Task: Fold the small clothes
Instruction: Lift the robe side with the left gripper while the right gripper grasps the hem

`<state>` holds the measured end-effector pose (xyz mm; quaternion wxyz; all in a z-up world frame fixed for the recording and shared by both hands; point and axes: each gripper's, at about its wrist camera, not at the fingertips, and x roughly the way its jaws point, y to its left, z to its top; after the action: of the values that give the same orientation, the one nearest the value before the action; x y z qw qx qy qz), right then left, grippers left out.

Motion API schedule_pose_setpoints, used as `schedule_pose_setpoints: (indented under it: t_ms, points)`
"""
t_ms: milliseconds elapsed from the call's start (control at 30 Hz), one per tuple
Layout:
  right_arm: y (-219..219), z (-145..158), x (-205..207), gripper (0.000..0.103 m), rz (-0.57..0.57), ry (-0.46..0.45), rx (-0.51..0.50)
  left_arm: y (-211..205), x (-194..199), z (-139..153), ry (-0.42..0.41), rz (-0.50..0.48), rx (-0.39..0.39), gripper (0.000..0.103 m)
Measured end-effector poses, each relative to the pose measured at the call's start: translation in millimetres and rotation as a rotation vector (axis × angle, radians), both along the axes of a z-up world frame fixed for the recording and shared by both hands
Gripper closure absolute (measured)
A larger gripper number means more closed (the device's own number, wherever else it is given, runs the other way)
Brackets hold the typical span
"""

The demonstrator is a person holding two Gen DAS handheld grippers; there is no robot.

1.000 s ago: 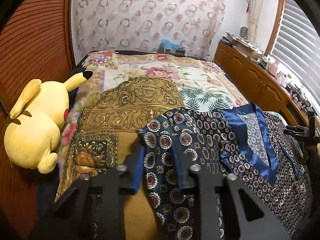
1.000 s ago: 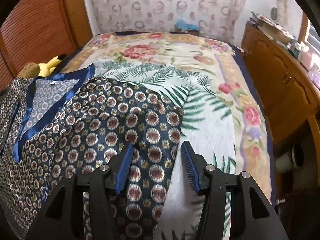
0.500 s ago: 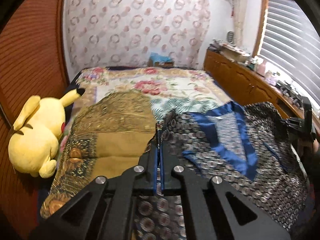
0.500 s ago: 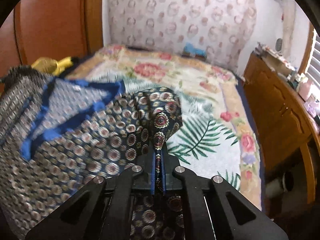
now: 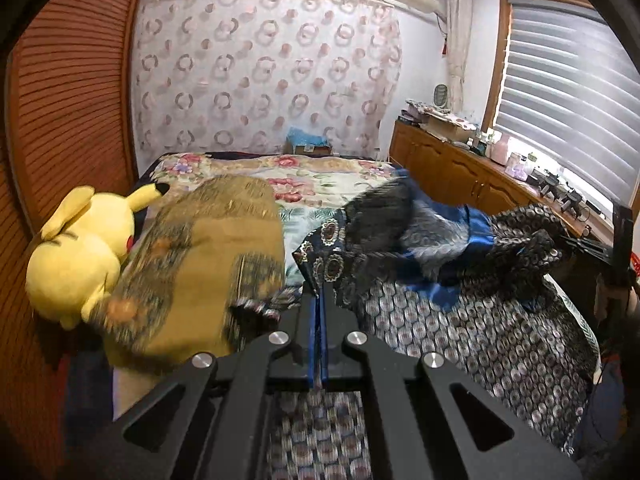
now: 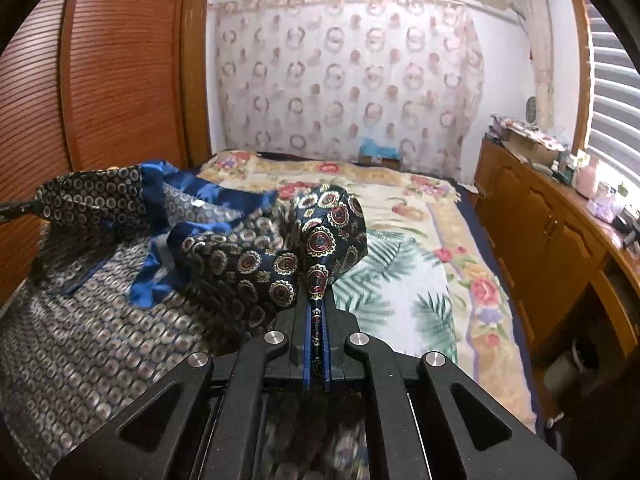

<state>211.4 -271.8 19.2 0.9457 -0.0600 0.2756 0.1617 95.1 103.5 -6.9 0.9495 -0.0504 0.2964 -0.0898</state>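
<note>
A dark blue patterned top with a bright blue satin collar hangs lifted above the bed. My left gripper is shut on its left shoulder. My right gripper is shut on its right shoulder, where the cloth bunches over the fingertips. The top spreads to the left in the right wrist view, with the collar sagging between the two holds. The right gripper also shows at the far right edge of the left wrist view. The hem falls below both cameras, out of sight.
A mustard patterned garment lies on the floral bedspread to the left. A yellow Pikachu plush leans on the wooden wardrobe. A wooden dresser with clutter runs along the right, under the blinds.
Both grippers closed on the top's shoulders and have raised it off the bed. The cloth now hangs and sags between them.
</note>
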Motion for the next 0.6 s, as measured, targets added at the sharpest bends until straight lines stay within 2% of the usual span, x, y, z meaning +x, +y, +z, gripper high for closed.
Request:
schedule_pose_setpoints:
  t_ms: [133, 267, 400, 600]
  points:
    - [-14.6, -9.9, -38.8, 0.102, -0.013, 0.023, 0.033, 5.3, -38.6, -12.8, 0.012, 0.023, -0.044, 0.103]
    - [-28.8, -25.0, -73.4, 0.102, -0.021, 0.063, 0.065, 12.7, -77.0, -20.3, 0.008, 0.065, -0.034, 0.103]
    - [-40.1, -39.4, -100.5, 0.102, -0.037, 0.100, 0.064, 23.9, -98.5, -24.2, 0.021, 0.098, -0.041, 0.103]
    - [-48.9, -40.6, -130.6, 0.102, -0.028, 0.138, 0.052, 36.5, -123.9, -29.6, 0.049, 0.123, -0.051, 0.102]
